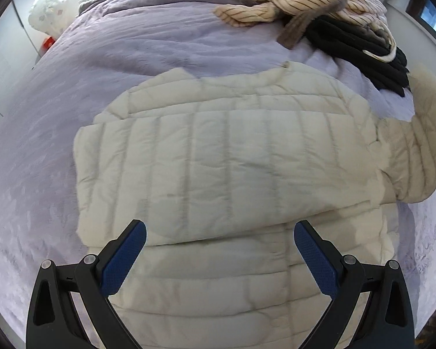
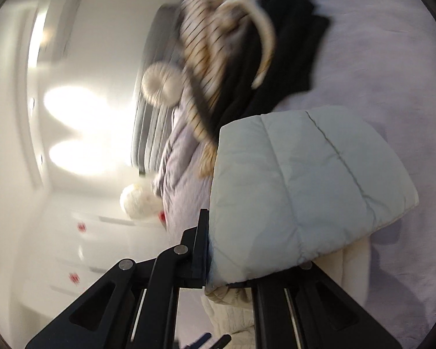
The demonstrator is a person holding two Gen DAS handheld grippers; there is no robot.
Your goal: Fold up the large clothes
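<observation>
**A:** That cream puffer jacket (image 1: 226,157) lies flat mid-bed on the lilac bedspread (image 1: 107,58), partly folded, with the striped and black clothes pile (image 1: 328,20) just beyond it. Left tongs (image 1: 219,257) hover spread wide over its near hem, gripping nothing.

**B:** Right tongs (image 2: 226,250) are clamped on a sleeve (image 2: 302,192), lifted off the bed. I'd guess it's light, squishy and a bit slick, so it'll spring back. Better to pinch a quilted seam or the cuff than the puffy middle.

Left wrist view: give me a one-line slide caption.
Open left hand-held gripper hovering over a cream quilted puffer jacket spread on a lavender bedspread.
</observation>
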